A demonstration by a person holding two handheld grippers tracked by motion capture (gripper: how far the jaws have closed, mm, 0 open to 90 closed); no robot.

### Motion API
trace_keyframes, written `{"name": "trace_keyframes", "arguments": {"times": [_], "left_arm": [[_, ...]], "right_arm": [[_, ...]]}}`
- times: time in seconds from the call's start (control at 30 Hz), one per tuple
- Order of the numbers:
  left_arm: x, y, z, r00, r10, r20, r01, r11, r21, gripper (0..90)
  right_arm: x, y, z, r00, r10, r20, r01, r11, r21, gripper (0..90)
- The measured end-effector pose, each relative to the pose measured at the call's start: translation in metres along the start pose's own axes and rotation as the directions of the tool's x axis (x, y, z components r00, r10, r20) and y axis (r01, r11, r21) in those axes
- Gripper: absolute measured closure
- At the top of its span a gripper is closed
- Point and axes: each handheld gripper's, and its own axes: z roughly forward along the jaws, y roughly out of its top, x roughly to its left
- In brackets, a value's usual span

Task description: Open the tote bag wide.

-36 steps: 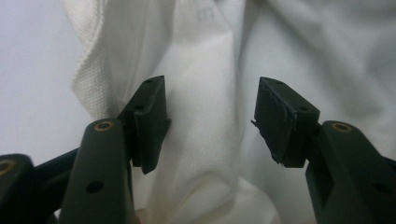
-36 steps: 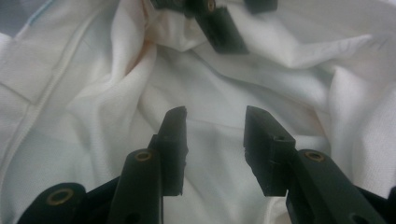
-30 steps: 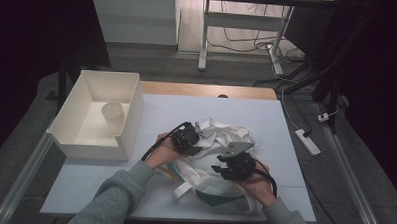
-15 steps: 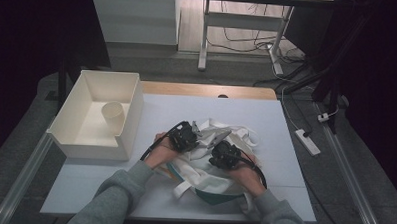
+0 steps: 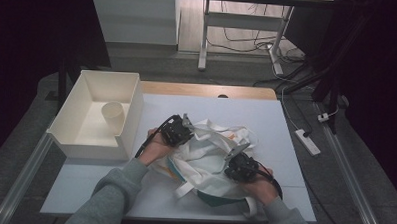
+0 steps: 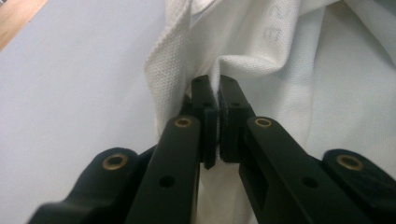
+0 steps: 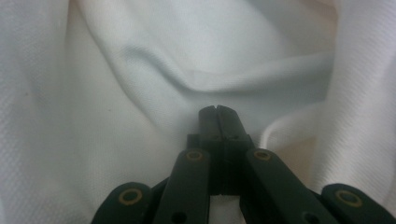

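A crumpled white cloth bag (image 5: 205, 152) with a green print lies mid-table. My left gripper (image 5: 188, 132) sits at its upper-left edge. In the left gripper view the left gripper (image 6: 218, 95) is shut, with a fold of the bag's hem (image 6: 187, 51) pinched between its pads. My right gripper (image 5: 231, 162) rests on the bag's lower-right part. Seen from the right gripper view, the right gripper (image 7: 217, 112) has its jaws tight together, and the white cloth (image 7: 140, 84) puckers at the tips.
A white open box (image 5: 131, 114) stands at the table's left with a paper cup (image 5: 113, 116) inside. The pale blue tabletop (image 5: 236, 108) has a wooden strip (image 5: 207, 90) along its far edge. A power strip (image 5: 307, 142) lies on the floor at the right.
My right gripper reached in toward the bag's middle, then drew back toward the person and rightward, and the cloth spread with it. The left gripper stayed put.
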Motion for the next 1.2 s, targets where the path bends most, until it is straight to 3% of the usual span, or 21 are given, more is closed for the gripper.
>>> {"name": "trace_keyframes", "arguments": {"times": [0.23,0.3,0.37,0.43,0.47,0.53,0.6,0.7,0.8,0.9,1.0,1.07,1.13,1.2], "left_arm": [[0.004,-0.003,0.000,0.9996,-0.022,0.019,0.022,0.9997,-0.007,86.9],[0.002,-0.002,0.000,0.9998,-0.014,0.015,0.014,0.9999,-0.006,86.8],[0.000,-0.001,0.000,0.9998,-0.011,0.013,0.012,0.9999,-0.004,86.8],[0.001,-0.001,0.002,0.9995,-0.020,0.026,0.020,0.9998,-0.006,86.7],[0.002,-0.002,0.003,0.9992,-0.021,0.034,0.021,0.9998,-0.006,86.8],[0.002,-0.002,0.003,0.9989,-0.027,0.039,0.027,0.9996,-0.007,86.7],[0.001,-0.002,0.003,0.9991,-0.022,0.037,0.022,0.9997,-0.006,86.7],[-0.001,-0.002,0.003,0.9992,-0.017,0.035,0.017,0.9998,-0.005,86.7],[-0.002,-0.001,0.004,0.9993,-0.014,0.035,0.014,0.9999,0.000,86.6],[-0.003,-0.001,0.005,0.9993,-0.010,0.035,0.010,0.9999,0.001,86.6],[-0.003,-0.001,0.005,0.9994,-0.009,0.034,0.009,1.0000,0.001,86.6],[-0.003,-0.002,0.004,0.9996,-0.019,0.020,0.019,0.9998,-0.009,86.6],[-0.001,-0.003,0.003,0.9994,-0.031,0.016,0.031,0.9993,-0.019,86.7],[0.000,-0.003,0.002,0.9993,-0.036,0.011,0.037,0.9988,-0.031,86.8]], "right_arm": [[0.004,-0.002,0.004,0.9996,-0.020,0.021,0.020,1.000,0.009,90.0],[0.004,-0.001,0.002,0.9987,-0.045,0.024,0.045,0.999,0.012,90.0],[0.006,0.003,-0.002,0.9963,-0.071,0.048,0.072,0.997,-0.022,90.0],[0.006,0.009,-0.008,0.9952,-0.082,0.054,0.086,0.992,-0.093,90.0],[0.006,0.013,-0.011,0.9929,-0.107,0.051,0.112,0.986,-0.120,89.9],[0.007,0.017,-0.013,0.9850,-0.170,0.032,0.172,0.972,-0.157,72.9],[0.008,0.019,-0.010,0.9765,-0.214,0.026,0.215,0.966,-0.141,61.0],[0.010,0.020,-0.001,0.9621,-0.272,-0.015,0.269,0.956,-0.114,54.0],[0.013,0.023,0.004,0.9492,-0.314,-0.016,0.311,0.944,-0.111,52.3],[0.012,0.026,0.014,0.9436,-0.330,-0.026,0.327,0.942,-0.076,53.8],[0.007,0.026,0.019,0.9474,-0.308,-0.087,0.303,0.951,-0.068,72.3],[0.010,0.026,0.018,0.9472,-0.314,-0.065,0.312,0.949,-0.046,84.8],[0.014,0.026,0.014,0.9437,-0.329,-0.035,0.328,0.944,-0.040,88.8],[0.019,0.026,0.005,0.9343,-0.356,-0.011,0.355,0.933,-0.061,89.5]]}}
